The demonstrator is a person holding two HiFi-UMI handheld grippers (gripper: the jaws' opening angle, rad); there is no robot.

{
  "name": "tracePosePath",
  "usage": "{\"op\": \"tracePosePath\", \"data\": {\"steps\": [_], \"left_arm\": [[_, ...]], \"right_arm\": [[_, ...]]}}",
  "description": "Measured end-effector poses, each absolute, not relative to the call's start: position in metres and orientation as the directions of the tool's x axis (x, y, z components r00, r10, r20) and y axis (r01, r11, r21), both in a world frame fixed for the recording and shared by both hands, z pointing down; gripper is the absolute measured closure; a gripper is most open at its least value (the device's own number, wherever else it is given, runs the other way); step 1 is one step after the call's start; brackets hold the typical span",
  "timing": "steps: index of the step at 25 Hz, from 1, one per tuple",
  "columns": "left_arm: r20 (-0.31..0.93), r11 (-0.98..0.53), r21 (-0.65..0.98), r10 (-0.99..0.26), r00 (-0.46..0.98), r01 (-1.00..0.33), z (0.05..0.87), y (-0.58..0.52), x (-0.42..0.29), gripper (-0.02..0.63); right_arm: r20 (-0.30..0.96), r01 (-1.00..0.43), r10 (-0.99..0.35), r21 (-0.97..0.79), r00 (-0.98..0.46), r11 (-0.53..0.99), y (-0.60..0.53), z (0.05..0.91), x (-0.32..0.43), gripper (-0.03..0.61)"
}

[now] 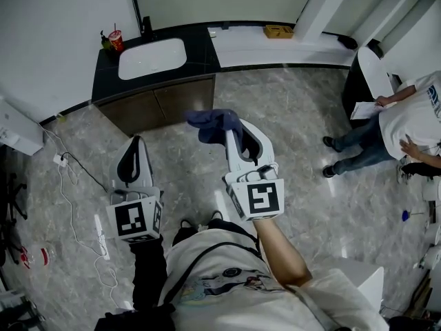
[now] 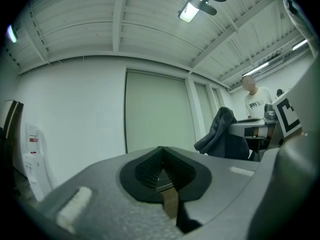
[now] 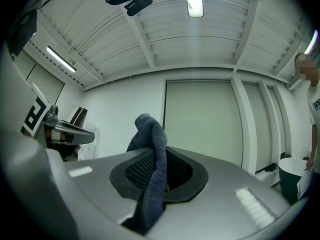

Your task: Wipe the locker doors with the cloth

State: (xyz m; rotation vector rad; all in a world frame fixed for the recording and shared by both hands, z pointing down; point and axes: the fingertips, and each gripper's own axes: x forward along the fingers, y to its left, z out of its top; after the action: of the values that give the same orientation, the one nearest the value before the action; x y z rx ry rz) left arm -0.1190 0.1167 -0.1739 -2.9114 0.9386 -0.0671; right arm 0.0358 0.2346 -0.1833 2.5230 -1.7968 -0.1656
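A dark blue cloth (image 1: 213, 123) hangs bunched from the tip of my right gripper (image 1: 233, 131), which is shut on it. In the right gripper view the cloth (image 3: 152, 149) rises between the black pads and drapes down over the jaws. My left gripper (image 1: 136, 143) is held lower left of it, shut with nothing between its pads (image 2: 150, 170). The left gripper view shows the cloth (image 2: 220, 129) off to the right. Both grippers point level at a pale green door panel (image 3: 200, 119), also seen as the door panel (image 2: 155, 109) ahead of the left one.
A dark counter (image 1: 200, 47) with a white sink (image 1: 151, 57) and a red cup (image 1: 116, 40) stands ahead by the wall. A person (image 1: 406, 123) stands at the right beside a white chair (image 1: 372, 67). A white cable (image 1: 76, 205) trails over the marble floor at the left.
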Motion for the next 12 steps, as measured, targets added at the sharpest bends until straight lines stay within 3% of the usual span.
{"op": "tracePosePath", "data": {"steps": [12], "left_arm": [[0.040, -0.807, -0.083, -0.589, 0.807, -0.585, -0.1662, 0.1180, -0.1234, 0.611]], "right_arm": [[-0.055, -0.941, -0.946, 0.097, 0.320, -0.324, 0.2348, -0.1828, 0.0356, 0.534]]}}
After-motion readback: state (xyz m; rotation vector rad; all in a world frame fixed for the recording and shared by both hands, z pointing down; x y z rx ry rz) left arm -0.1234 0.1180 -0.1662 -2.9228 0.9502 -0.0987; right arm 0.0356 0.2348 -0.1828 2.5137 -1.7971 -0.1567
